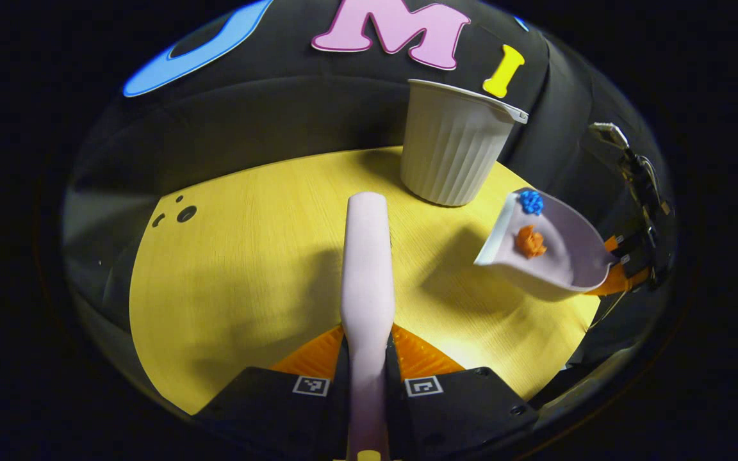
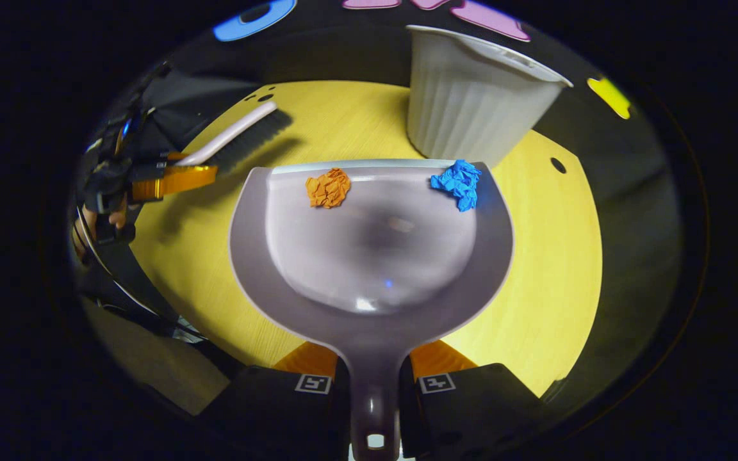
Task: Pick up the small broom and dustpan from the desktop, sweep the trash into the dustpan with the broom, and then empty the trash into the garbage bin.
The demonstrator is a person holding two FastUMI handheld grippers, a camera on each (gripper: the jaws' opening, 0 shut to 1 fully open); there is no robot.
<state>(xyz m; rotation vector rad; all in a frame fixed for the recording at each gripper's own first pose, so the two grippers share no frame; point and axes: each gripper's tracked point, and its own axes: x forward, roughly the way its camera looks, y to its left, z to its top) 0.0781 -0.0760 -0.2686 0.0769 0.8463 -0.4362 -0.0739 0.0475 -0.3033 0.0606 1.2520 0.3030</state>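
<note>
While left gripper [image 1: 367, 358] clamps smooth broom [image 1: 366, 269], right gripper [image 2: 373, 378] grips glossy dustpan [image 2: 369, 256]; crumpled paper [image 2: 328, 187] inside

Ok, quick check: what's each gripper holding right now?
Left gripper: shut on the broom handle.
Right gripper: shut on the dustpan handle.

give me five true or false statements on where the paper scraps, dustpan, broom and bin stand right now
1. Both crumpled paper scraps, the orange one and the blue one, lie in the grey plastic dustpan. True.
2. The right gripper is open. False: it is shut on the dustpan's handle.
3. The white ribbed garbage bin stands upright on the yellow wooden desktop. True.
4. The small white-handled broom lies on the desktop. False: the left gripper holds it.
5. The scraps are already in the bin. False: they are in the dustpan.
</note>
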